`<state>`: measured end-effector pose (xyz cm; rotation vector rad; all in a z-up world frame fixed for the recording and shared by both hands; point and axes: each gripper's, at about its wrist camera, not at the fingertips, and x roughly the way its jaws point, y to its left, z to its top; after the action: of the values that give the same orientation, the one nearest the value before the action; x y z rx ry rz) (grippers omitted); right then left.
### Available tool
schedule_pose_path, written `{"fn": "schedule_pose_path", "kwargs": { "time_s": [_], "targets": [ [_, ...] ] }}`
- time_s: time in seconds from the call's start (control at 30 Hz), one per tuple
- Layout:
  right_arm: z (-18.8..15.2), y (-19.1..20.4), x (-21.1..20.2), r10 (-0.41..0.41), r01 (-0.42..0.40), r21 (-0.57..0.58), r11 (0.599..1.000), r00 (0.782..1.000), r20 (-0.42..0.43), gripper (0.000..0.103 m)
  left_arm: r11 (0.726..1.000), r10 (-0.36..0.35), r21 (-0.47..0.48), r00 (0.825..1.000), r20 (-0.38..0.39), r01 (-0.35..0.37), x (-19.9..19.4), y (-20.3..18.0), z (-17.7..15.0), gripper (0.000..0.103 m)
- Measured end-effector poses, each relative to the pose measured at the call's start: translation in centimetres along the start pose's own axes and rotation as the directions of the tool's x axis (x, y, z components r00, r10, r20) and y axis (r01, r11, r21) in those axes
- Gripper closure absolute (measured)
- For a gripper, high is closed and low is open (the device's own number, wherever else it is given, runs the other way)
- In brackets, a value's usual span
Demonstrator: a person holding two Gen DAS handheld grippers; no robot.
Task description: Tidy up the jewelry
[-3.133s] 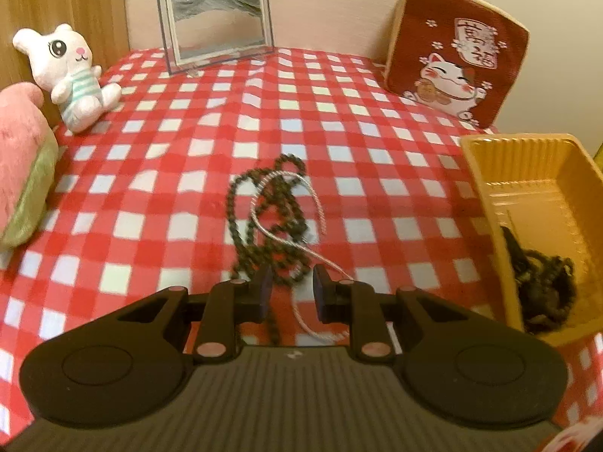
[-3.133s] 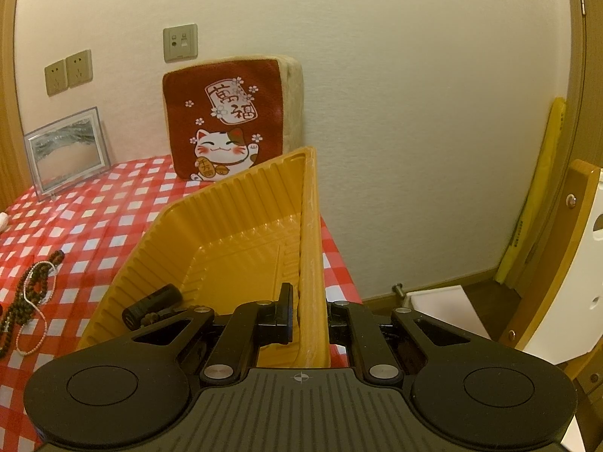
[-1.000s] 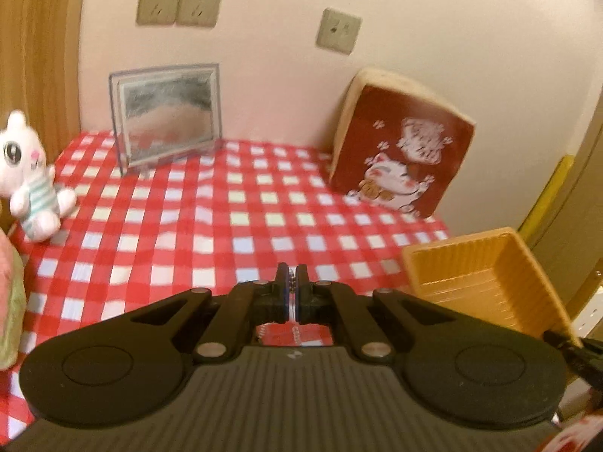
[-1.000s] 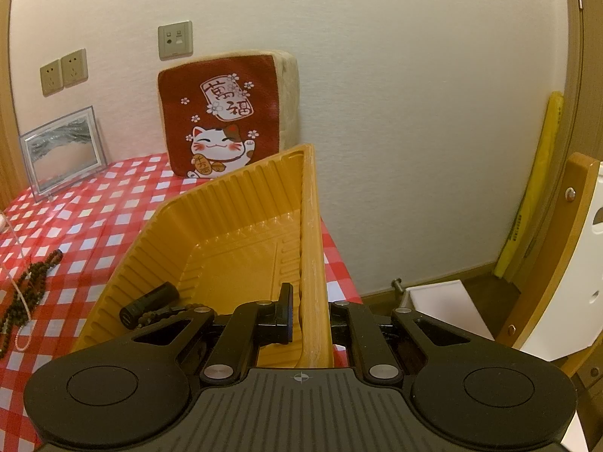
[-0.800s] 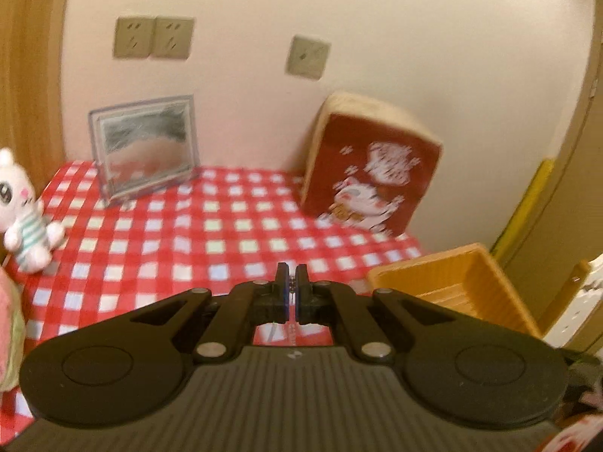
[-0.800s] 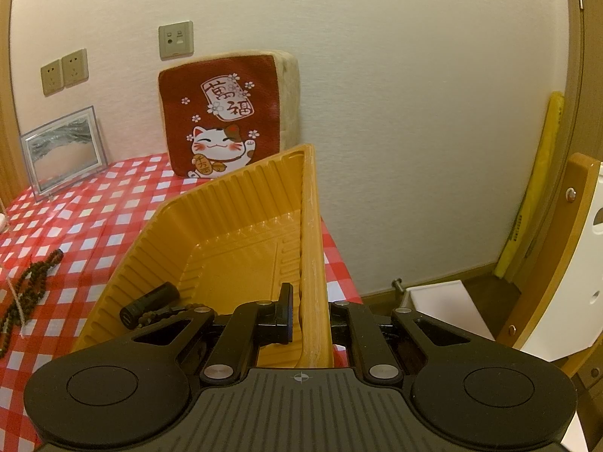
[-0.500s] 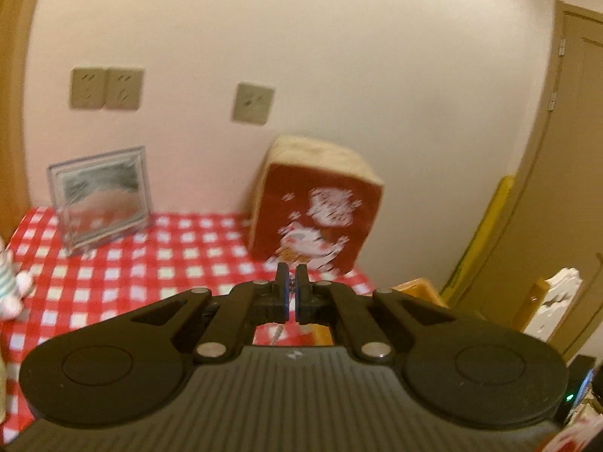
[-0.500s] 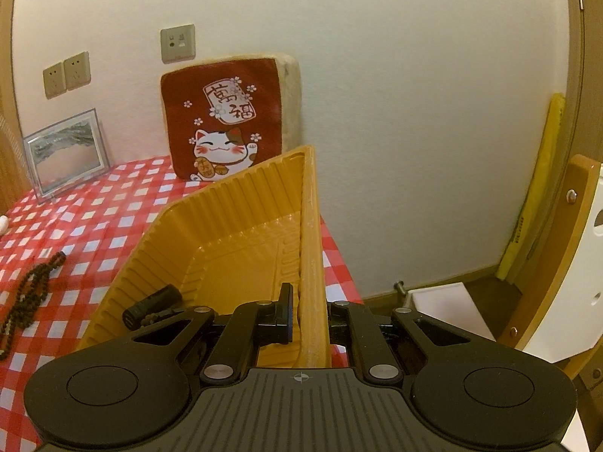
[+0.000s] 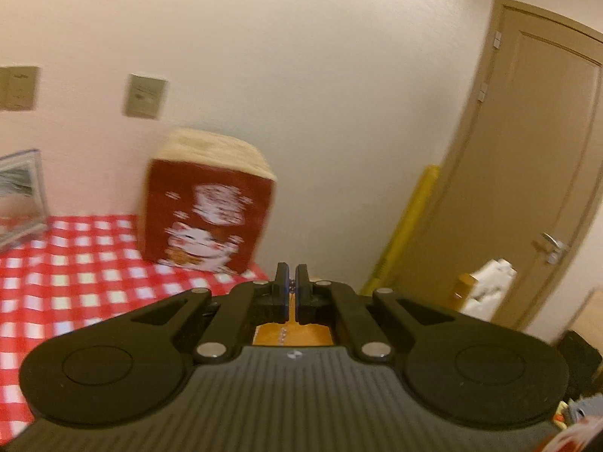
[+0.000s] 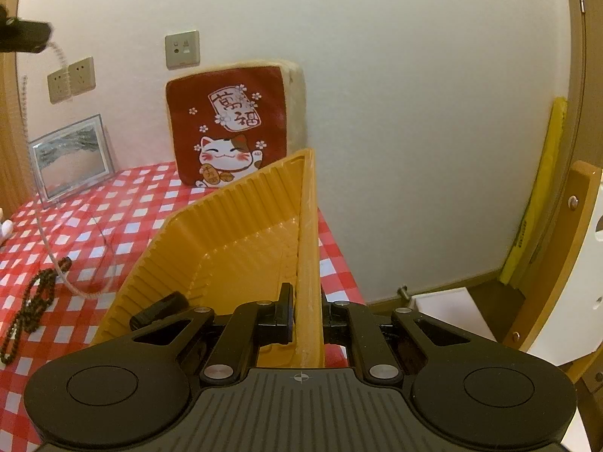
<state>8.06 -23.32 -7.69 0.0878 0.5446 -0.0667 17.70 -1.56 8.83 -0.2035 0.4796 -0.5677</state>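
Checked tablecloth (image 10: 150, 203); cushion (image 10: 226, 128) perhaps reads 福; right gripper (image 10: 306, 310) clamps tray (image 10: 233, 233).

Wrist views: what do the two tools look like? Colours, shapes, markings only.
Both match. The left tool and right tool are matte black: two narrow flat fingers on angled linkage arms with silver pivot pins, a round disc housing on each side, and a ribbed dark grey body bearing a small white crosshair mark. No cables, hands or sleeves visible.
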Motion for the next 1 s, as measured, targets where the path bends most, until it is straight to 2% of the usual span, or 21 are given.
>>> {"fn": "schedule_pose_path", "kwargs": {
  "time_s": [0.2,0.37,0.5,0.67,0.77,0.83,0.9,1.0],
  "targets": [
    [0.0,0.0,-0.1,0.002,-0.002,0.000,1.000,1.000,0.003,0.094,0.997,-0.076,-0.019,0.997,-0.020,0.075,2.7,-2.3,-0.6,0.101],
    [0.0,0.0,-0.1,0.002,-0.002,0.000,1.000,1.000,0.003,0.094,0.989,-0.132,-0.063,0.991,-0.027,0.130,4.7,-2.8,-1.5,0.101],
    [0.0,0.0,-0.1,0.002,-0.002,0.000,1.000,1.000,0.004,0.094,0.981,-0.168,-0.120,0.976,-0.137,0.152,7.5,-2.4,-4.4,0.101],
    [0.0,0.1,-0.2,0.003,-0.003,0.001,1.000,1.000,0.003,0.094,0.983,-0.140,-0.154,0.946,-0.293,0.097,10.7,-1.5,-9.2,0.102],
    [0.0,0.1,-0.2,0.003,-0.003,0.002,1.000,1.000,0.002,0.094,0.984,-0.125,-0.159,0.932,-0.341,0.074,11.4,-0.9,-11.2,0.100],
    [0.1,0.0,-0.1,0.003,-0.003,0.002,1.000,1.000,0.001,0.094,0.987,-0.106,-0.155,0.929,-0.355,0.054,11.6,-0.7,-11.7,0.099],
    [0.1,-0.1,-0.1,0.003,-0.003,0.004,1.000,1.000,0.000,0.094,0.986,-0.098,-0.159,0.929,-0.357,0.043,11.4,-0.5,-12.0,0.090],
    [0.1,-0.1,0.0,0.003,-0.003,0.005,1.000,1.000,-0.001,0.094,0.986,-0.081,-0.166,0.937,-0.341,0.025,10.9,0.1,-11.8,0.086]
  ]
}}
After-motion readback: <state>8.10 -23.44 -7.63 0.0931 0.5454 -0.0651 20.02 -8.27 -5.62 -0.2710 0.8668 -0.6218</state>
